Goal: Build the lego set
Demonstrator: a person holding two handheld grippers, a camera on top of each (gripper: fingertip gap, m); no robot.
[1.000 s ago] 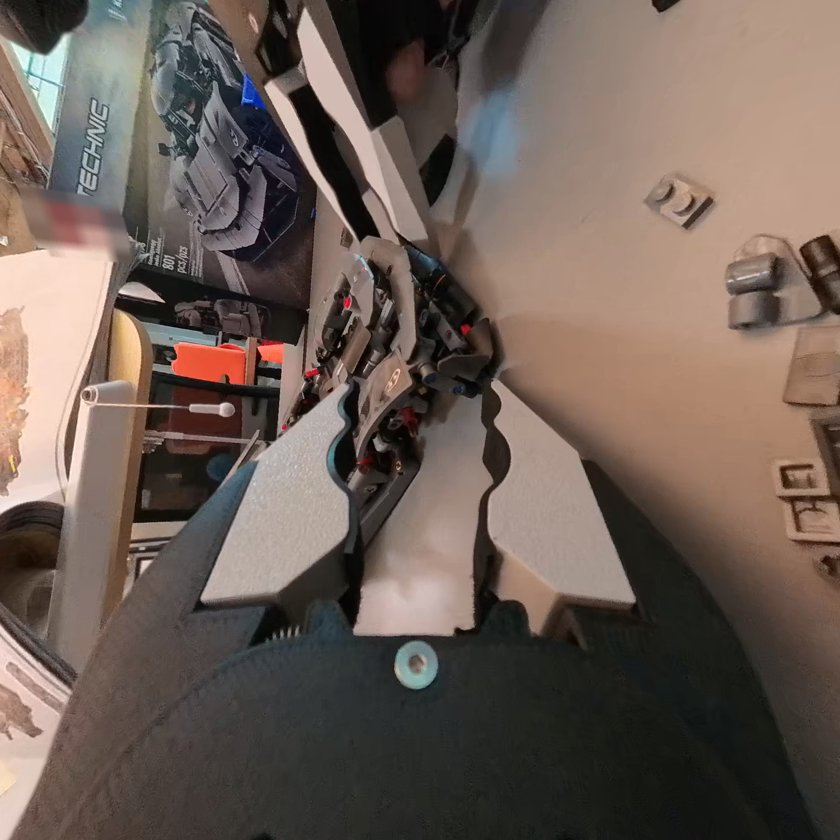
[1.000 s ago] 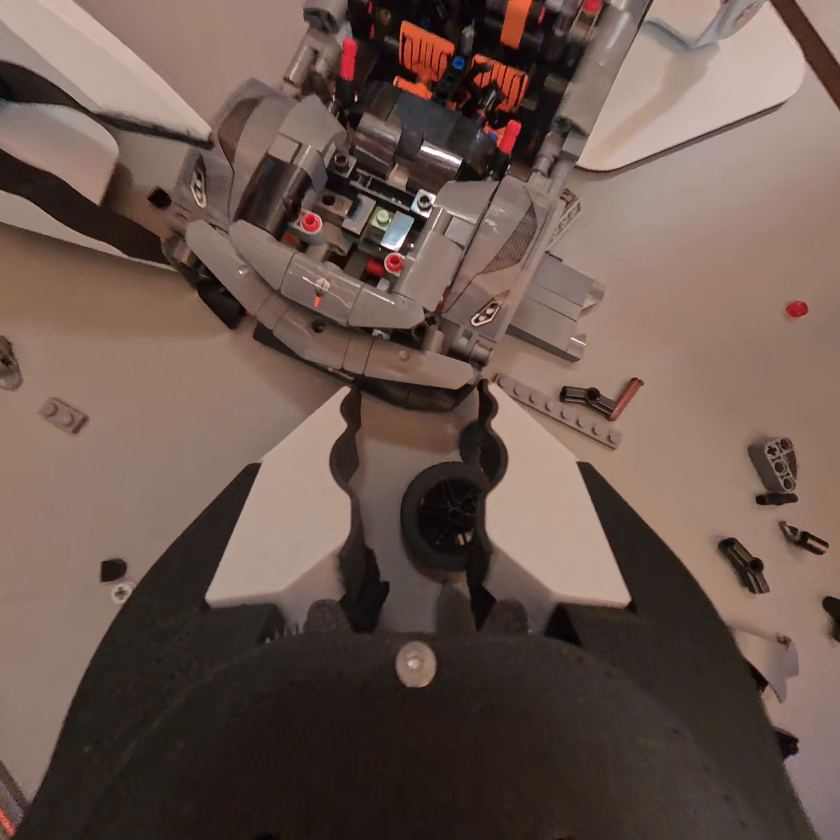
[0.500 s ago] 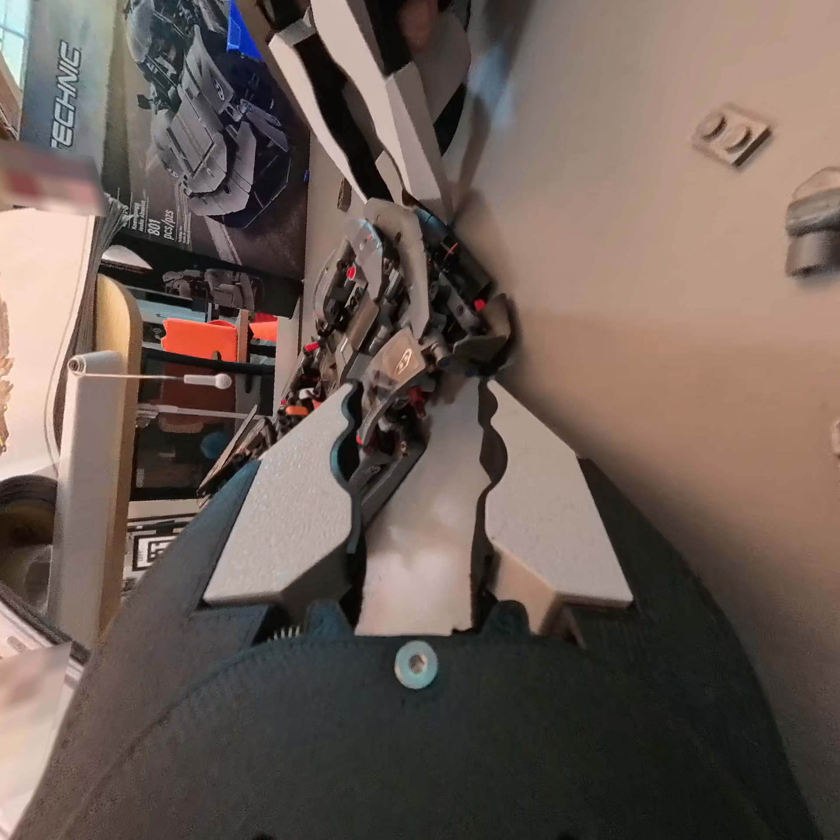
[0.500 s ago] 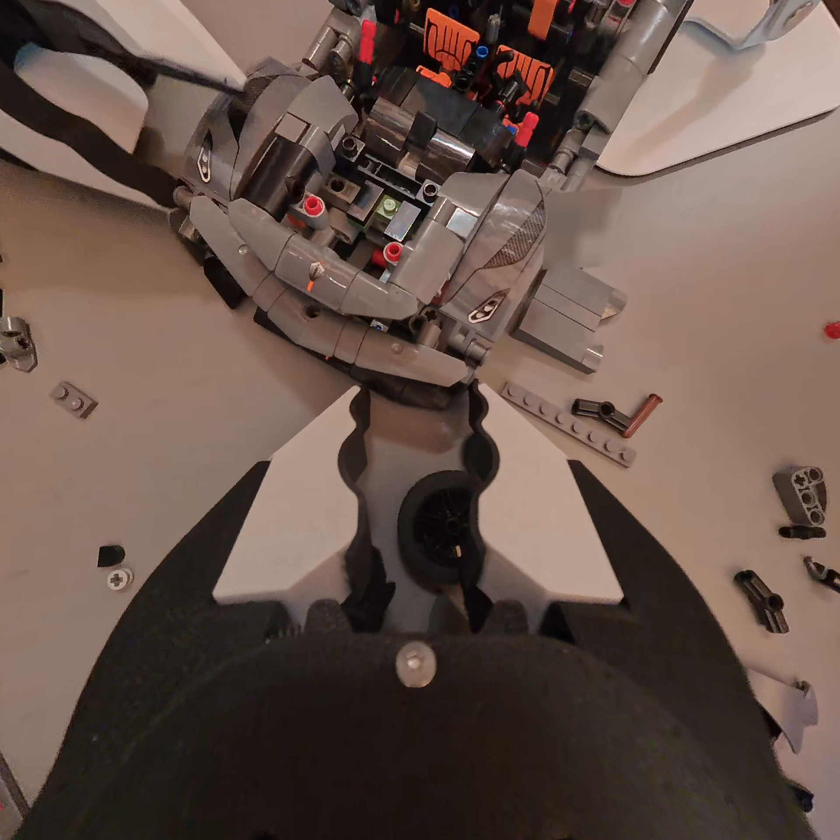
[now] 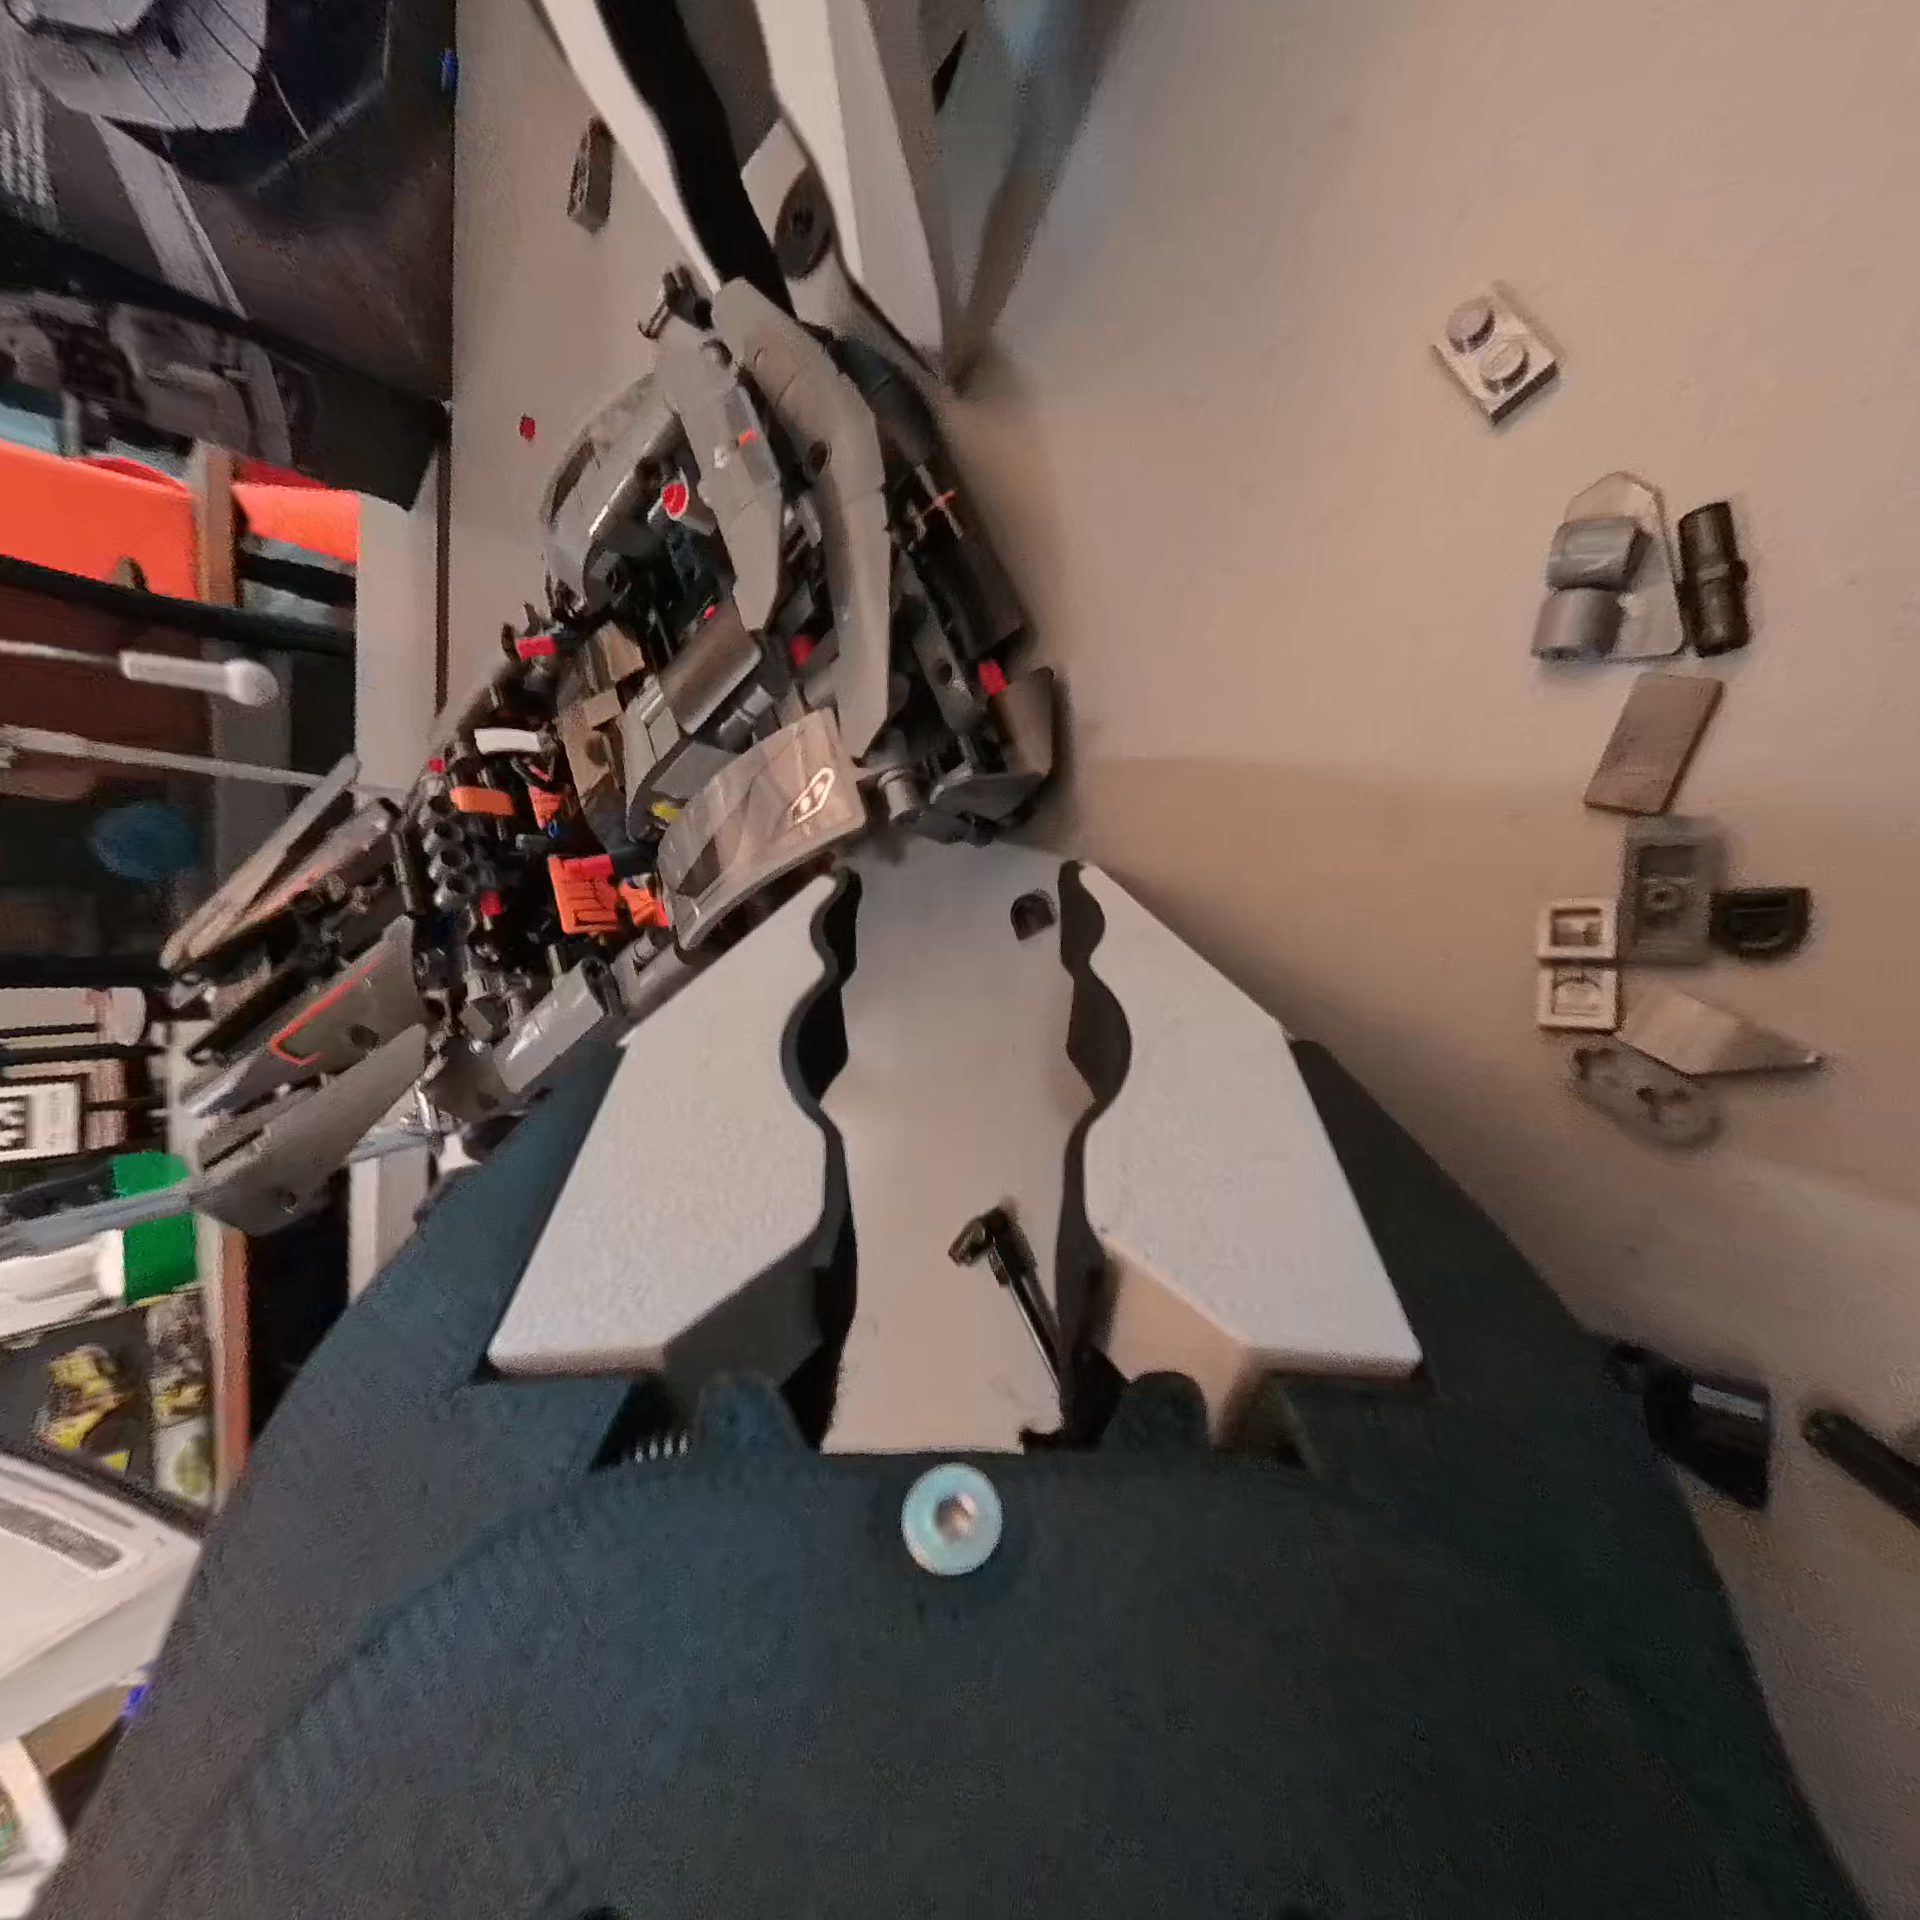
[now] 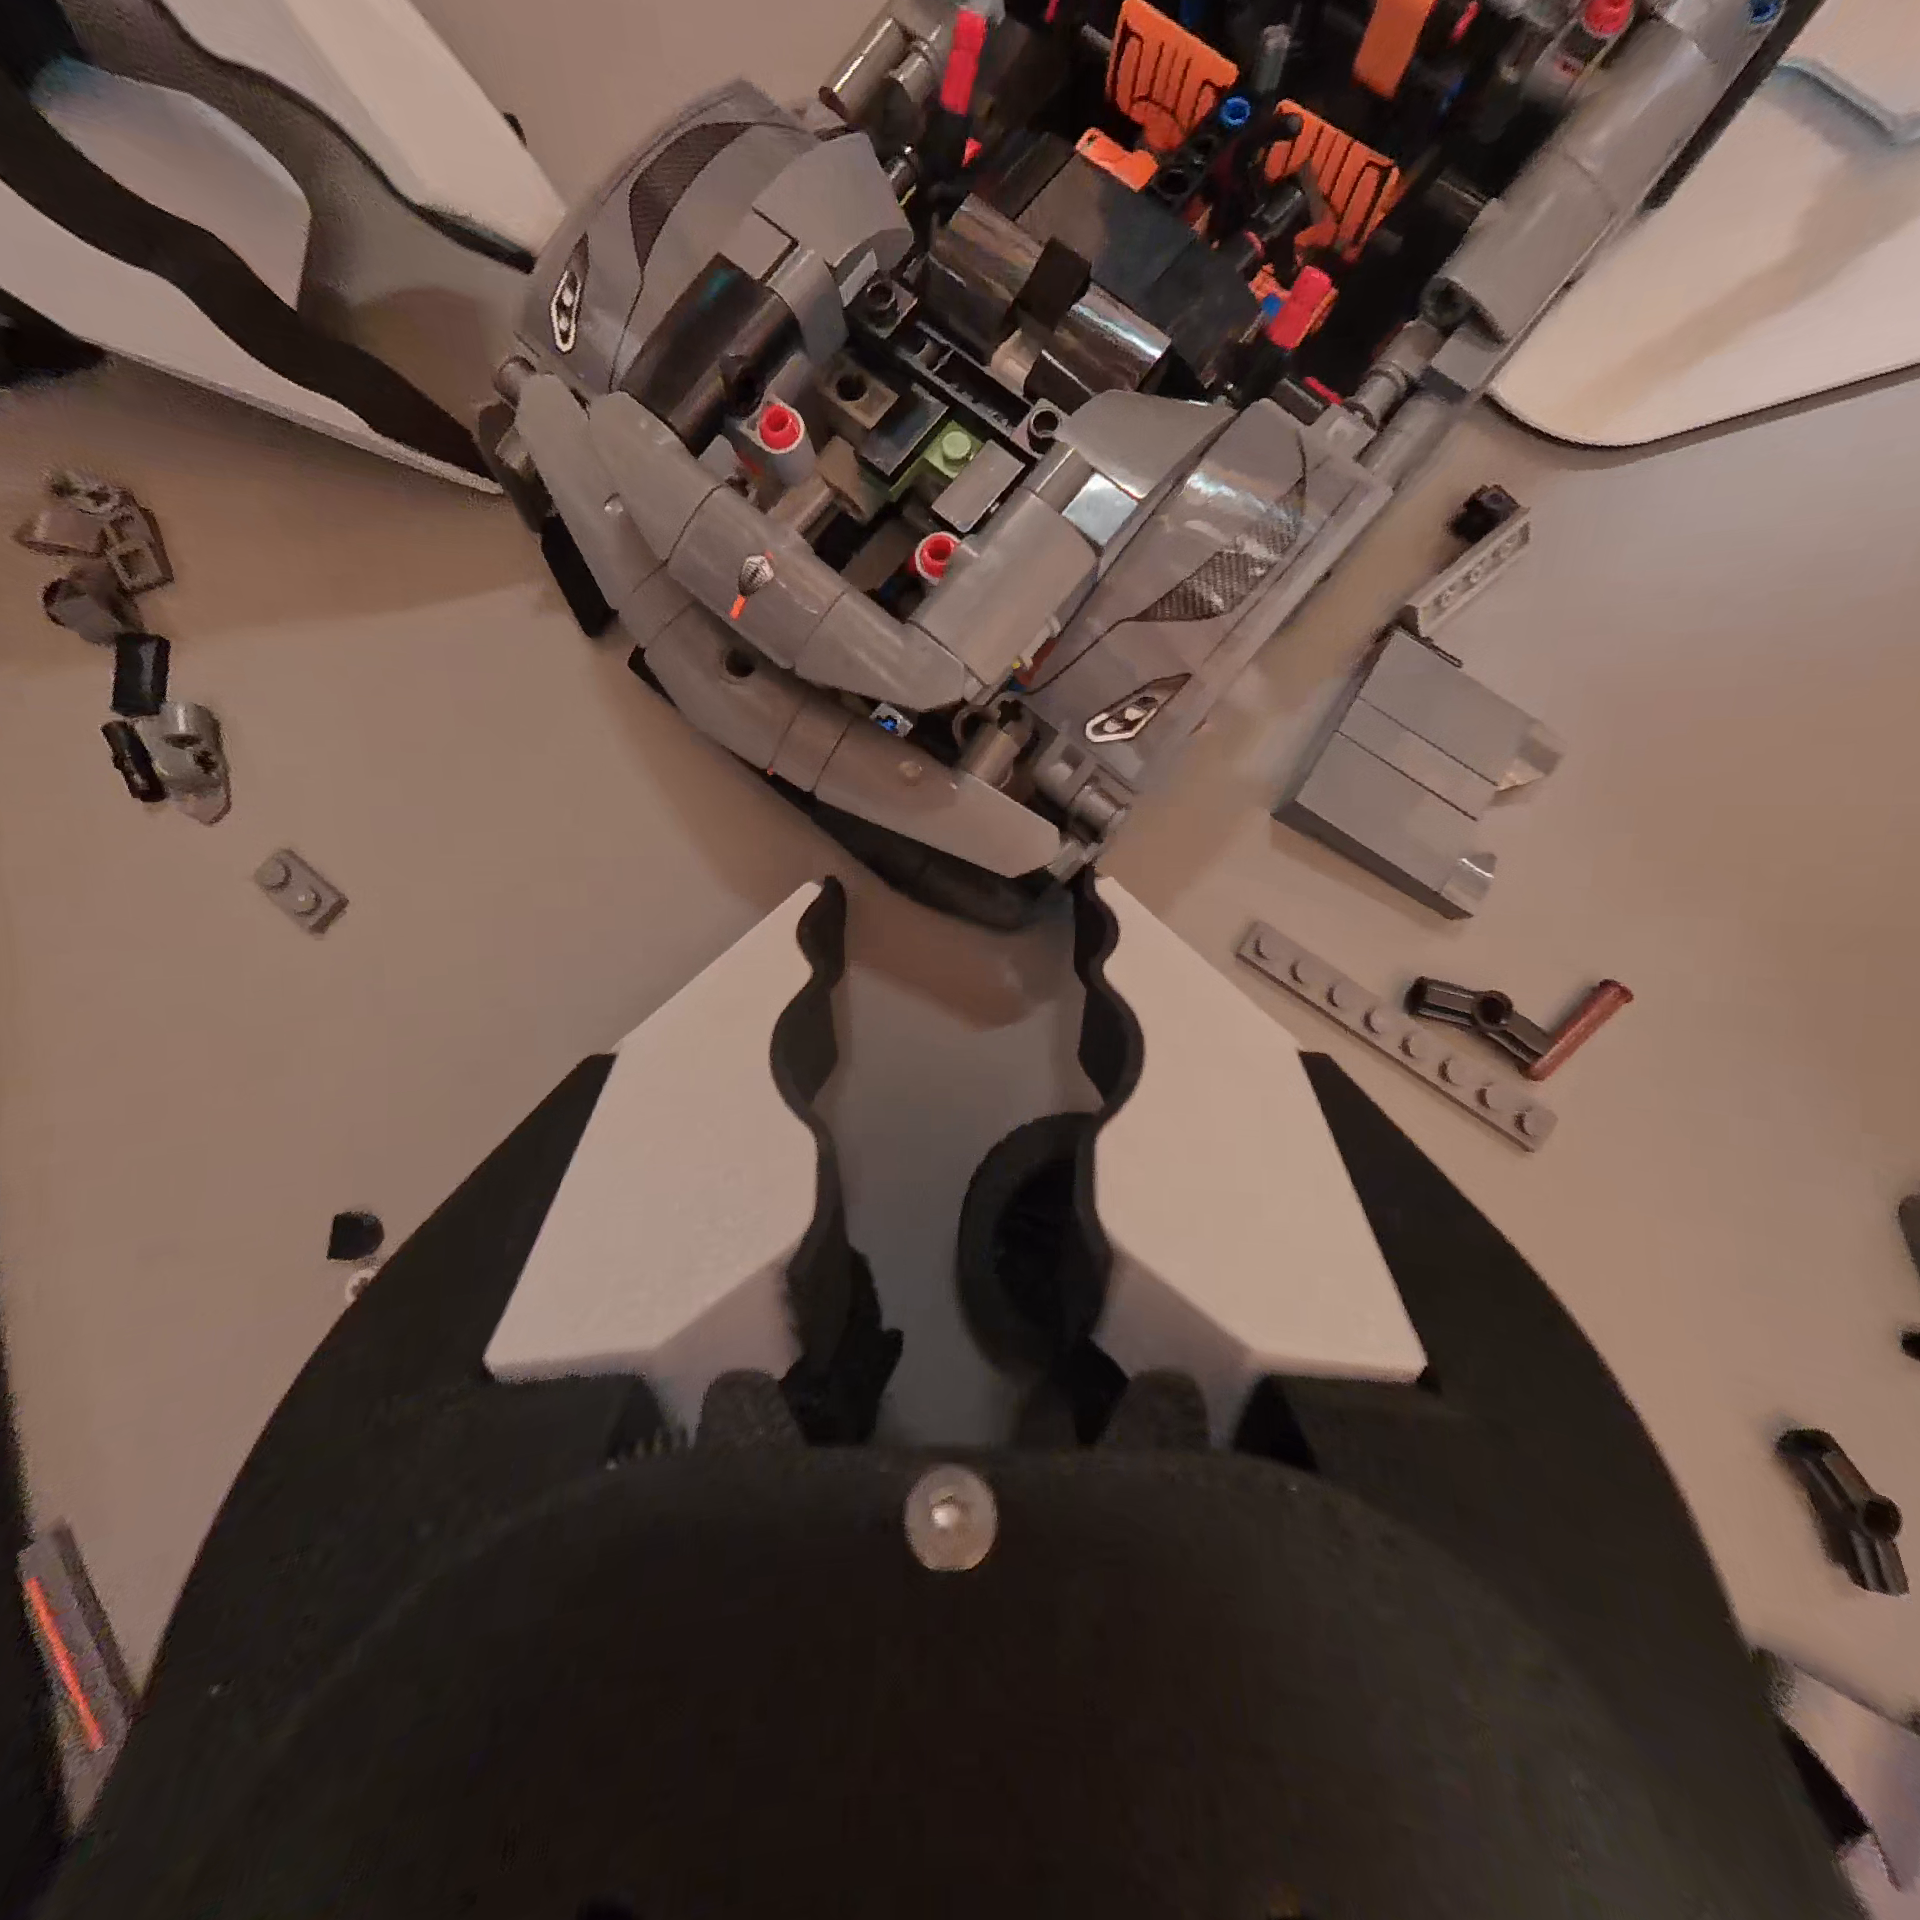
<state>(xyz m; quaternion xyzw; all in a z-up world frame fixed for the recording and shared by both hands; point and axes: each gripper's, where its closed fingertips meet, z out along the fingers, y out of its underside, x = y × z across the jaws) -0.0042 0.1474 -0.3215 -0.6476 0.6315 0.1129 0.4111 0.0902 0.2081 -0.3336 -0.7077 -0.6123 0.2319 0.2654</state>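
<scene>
Grey car, left wrist view: the half-built model car [image 5: 727,727] lies on the pale table [image 5: 1299,260], just ahead of the left gripper [image 5: 951,894]; its rear end is cut by the gripper body and blurred
Left gripper: fingers apart, nothing between them; a small black stub [image 5: 1032,914] and a thin black pin [image 5: 1003,1262] show on the table in the gap
Change, left view: the car filled the gap near the left finger half a second ago; it now sits clear of the tips, and more loose parts show
Loose parts, left view: one two-stud grey plate [image 5: 1496,350], two small white square tiles [image 5: 1579,961], a smeared grey cluster hard to count
Grey car, right wrist view: its nose [image 6: 935,644] lies just beyond the right gripper [image 6: 956,894], top cropped
Right gripper: fingers apart, clamping nothing; one black wheel [image 6: 1023,1242] shows between them, half hidden by the right finger
Change, right view: the car looms closer
Counts, right view: one long grey strip [image 6: 1392,1034], one brown pin [image 6: 1584,1027], two orange seats [image 6: 1247,114]
</scene>
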